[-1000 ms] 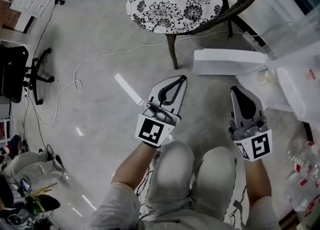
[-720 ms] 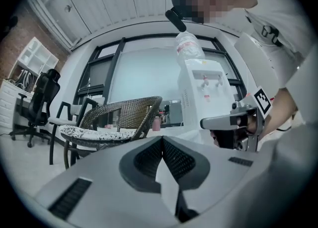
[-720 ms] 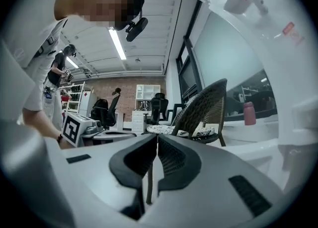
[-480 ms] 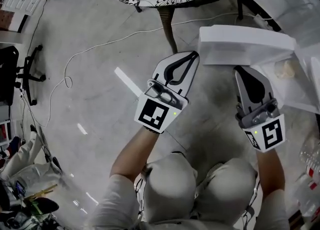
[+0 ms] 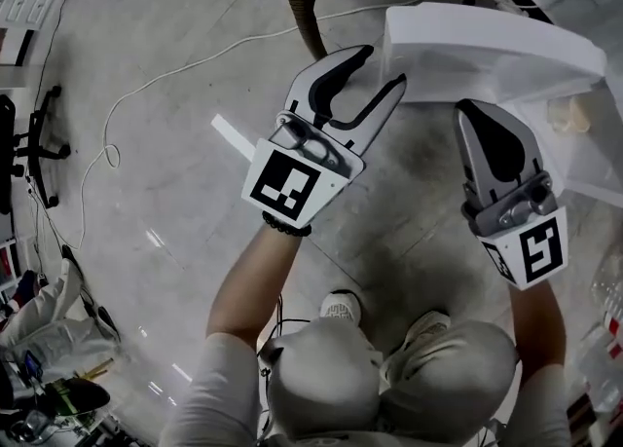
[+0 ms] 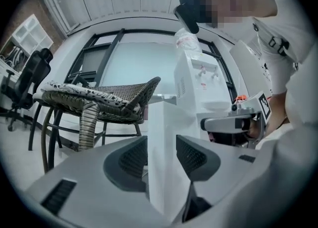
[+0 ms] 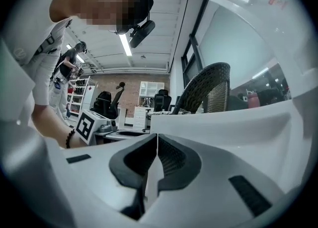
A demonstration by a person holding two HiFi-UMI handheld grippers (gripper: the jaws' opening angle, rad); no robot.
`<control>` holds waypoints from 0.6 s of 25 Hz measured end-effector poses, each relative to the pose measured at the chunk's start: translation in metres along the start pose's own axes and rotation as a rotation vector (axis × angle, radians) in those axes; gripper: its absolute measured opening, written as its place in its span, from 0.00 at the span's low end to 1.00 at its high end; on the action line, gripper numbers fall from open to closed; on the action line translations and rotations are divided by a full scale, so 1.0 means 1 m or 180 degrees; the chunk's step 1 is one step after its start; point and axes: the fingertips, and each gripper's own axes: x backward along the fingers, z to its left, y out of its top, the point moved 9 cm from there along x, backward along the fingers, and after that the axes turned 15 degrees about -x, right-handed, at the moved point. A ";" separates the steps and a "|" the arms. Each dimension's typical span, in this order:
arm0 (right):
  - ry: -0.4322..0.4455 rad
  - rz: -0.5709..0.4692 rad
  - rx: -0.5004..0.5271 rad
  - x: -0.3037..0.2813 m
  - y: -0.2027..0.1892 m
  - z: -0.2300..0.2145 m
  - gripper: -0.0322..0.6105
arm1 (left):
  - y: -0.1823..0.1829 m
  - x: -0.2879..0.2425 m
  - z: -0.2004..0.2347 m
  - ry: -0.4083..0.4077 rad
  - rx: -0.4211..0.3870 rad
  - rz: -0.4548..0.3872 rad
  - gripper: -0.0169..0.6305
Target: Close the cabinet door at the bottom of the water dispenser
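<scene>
**Student:** Lower centre of the head view: how do the jaws stand?
**Tutor:** The right gripper (image 5: 469,112) is clenched on nothing. The left gripper (image 5: 384,63) is released. Its jaws have just been opening, and the free edge of the cabinet door (image 5: 487,51), upper right, stands between them.
**Student:** The step in hand?
**Tutor:** Probably to push that edge squarely toward the water dispenser (image 6: 195,78), without pinching it.
**Student:** And a second ago?
**Tutor:** The left jaws were together, and the door lay farther from both grippers.

Grey floor (image 5: 156,192) observed. A white cable (image 5: 195,67) is trailed loosely across it; a white strip (image 5: 232,135) is laid flat. A chair leg (image 5: 300,12) and an office chair base (image 5: 44,133) are stood on it.
</scene>
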 end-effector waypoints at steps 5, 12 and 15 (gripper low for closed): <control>-0.0131 -0.0003 -0.0034 0.004 -0.003 -0.005 0.08 | -0.005 -0.014 0.009 -0.0136 0.0007 -0.0177 0.34; -0.0147 0.0024 0.0011 0.014 -0.007 -0.009 0.08 | 0.000 -0.027 0.014 -0.0328 -0.0042 -0.0304 0.34; -0.0152 0.0032 -0.0006 0.016 -0.012 -0.007 0.08 | 0.001 -0.030 0.017 -0.0381 -0.0085 -0.0352 0.33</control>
